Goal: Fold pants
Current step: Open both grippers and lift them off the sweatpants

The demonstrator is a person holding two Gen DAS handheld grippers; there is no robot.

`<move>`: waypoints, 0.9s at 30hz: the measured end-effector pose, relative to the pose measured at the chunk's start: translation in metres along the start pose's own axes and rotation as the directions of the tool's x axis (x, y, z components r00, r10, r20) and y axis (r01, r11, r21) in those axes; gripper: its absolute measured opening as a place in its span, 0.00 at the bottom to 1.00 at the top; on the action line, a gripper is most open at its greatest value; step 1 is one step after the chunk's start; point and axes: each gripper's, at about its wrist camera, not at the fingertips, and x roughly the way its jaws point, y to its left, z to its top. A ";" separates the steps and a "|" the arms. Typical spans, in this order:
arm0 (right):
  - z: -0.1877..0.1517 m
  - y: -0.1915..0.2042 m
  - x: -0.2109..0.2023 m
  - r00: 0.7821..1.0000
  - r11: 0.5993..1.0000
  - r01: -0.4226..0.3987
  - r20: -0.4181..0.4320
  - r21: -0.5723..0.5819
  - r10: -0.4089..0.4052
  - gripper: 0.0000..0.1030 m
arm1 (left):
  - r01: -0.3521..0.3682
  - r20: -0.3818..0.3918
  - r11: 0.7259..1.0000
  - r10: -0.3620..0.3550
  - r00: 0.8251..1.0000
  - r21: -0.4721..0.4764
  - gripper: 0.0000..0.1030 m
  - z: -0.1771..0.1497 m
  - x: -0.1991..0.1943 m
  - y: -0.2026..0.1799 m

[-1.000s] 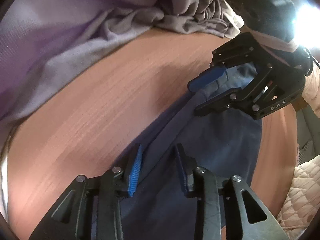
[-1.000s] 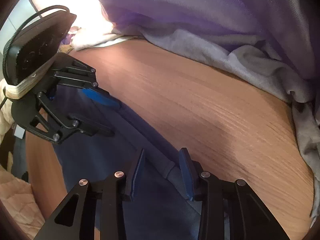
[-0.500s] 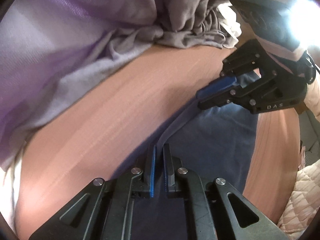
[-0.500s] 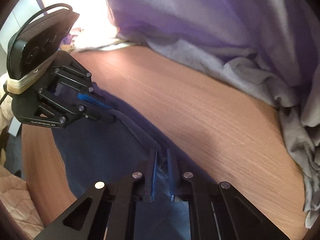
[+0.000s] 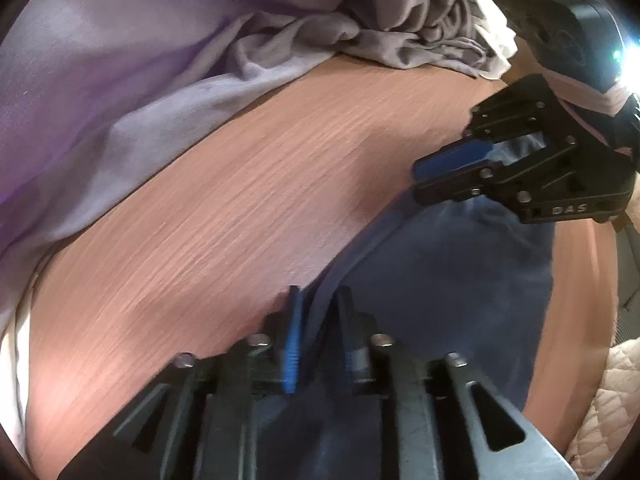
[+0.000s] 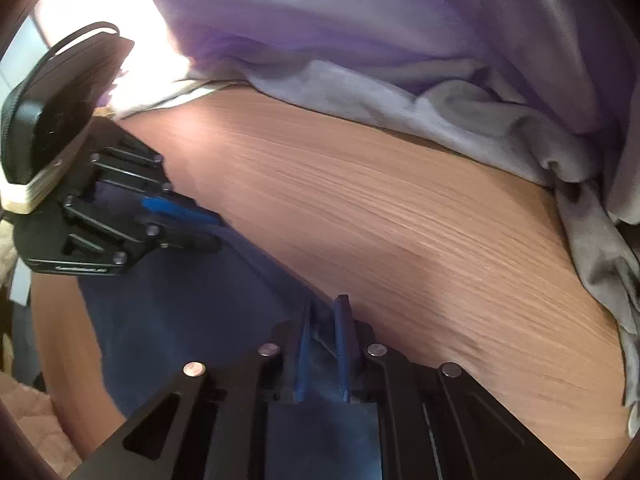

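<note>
Dark blue pants (image 5: 440, 288) lie on a wooden table (image 5: 240, 208), their edge running between my two grippers. My left gripper (image 5: 316, 312) is shut on one end of that edge. My right gripper (image 6: 324, 320) is shut on the other end. The right gripper also shows at the right of the left wrist view (image 5: 424, 176), pinching the fabric. The left gripper shows at the left of the right wrist view (image 6: 208, 224), also pinching it. The pants (image 6: 180, 312) hang slack toward the near table edge.
A pile of grey cloth (image 5: 400, 20) and purple cloth (image 5: 100, 60) lies along the far side of the table, also in the right wrist view (image 6: 440, 40). A beige quilted fabric (image 5: 608, 400) lies beyond the table's right edge.
Both grippers, open around the pants' edge a second ago, have shut on it. They have since moved apart along it, pulling the edge straighter.
</note>
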 end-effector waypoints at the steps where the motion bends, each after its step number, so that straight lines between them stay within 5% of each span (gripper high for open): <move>1: -0.001 -0.003 -0.001 1.000 1.000 0.001 0.007 0.009 -0.001 0.13 | -0.021 0.001 1.000 0.021 1.000 -0.006 0.36 0.000 0.000 0.002; 6: -0.001 -0.006 -0.011 0.995 0.994 0.089 0.044 0.055 -0.092 0.26 | -0.073 0.065 0.996 0.077 0.995 -0.057 0.41 -0.004 -0.025 0.005; 10: -0.008 0.008 -0.048 0.953 0.963 0.256 0.143 0.080 -0.266 0.29 | -0.223 0.145 0.972 0.233 0.962 -0.078 0.45 -0.015 -0.060 -0.004; 16: -0.030 0.036 -0.095 0.912 0.943 0.286 0.256 0.168 -0.322 0.33 | -0.281 0.214 0.956 0.293 0.932 -0.087 0.50 -0.043 -0.092 -0.030; 20: -0.052 0.066 -0.109 0.922 0.962 0.210 0.293 0.175 -0.254 0.37 | -0.326 0.197 0.934 0.350 0.916 -0.146 0.51 -0.077 -0.100 -0.049; 27: -0.097 0.123 -0.087 0.973 0.988 0.112 0.188 0.108 -0.131 0.37 | -0.382 0.140 0.891 0.423 0.895 -0.246 0.51 -0.139 -0.103 -0.071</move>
